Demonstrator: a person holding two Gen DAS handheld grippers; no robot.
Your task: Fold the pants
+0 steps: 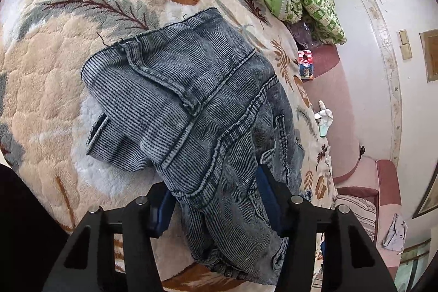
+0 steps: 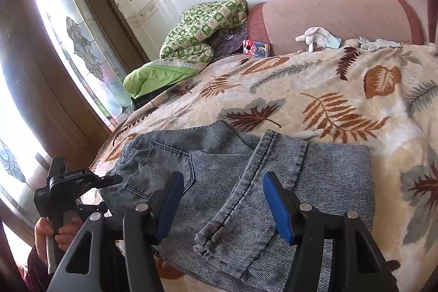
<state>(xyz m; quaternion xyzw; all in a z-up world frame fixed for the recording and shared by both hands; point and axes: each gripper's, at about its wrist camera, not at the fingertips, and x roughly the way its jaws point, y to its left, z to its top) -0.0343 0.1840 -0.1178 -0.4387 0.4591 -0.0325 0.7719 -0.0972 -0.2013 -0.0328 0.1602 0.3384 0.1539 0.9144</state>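
Observation:
Grey-blue washed denim pants (image 1: 191,89) lie partly folded on a leaf-patterned fleece blanket (image 1: 68,59). In the left wrist view my left gripper (image 1: 216,201) has its blue pads pressed on a bunched part of the pants near the waist and pocket seams. In the right wrist view the pants (image 2: 219,168) lie flat with one leg folded across them. My right gripper (image 2: 224,207) hovers over that leg with its jaws apart, the pads not touching cloth. The left gripper (image 2: 115,179), held by a hand (image 2: 46,231), sits at the pants' left edge.
A green patterned quilt (image 2: 197,29) is piled at the bed's far corner by a glass-panelled door (image 2: 76,45). White gloves (image 2: 317,36) and a small red box (image 2: 256,48) lie by the pink headboard (image 2: 342,15). The blanket (image 2: 342,100) spreads out to the right.

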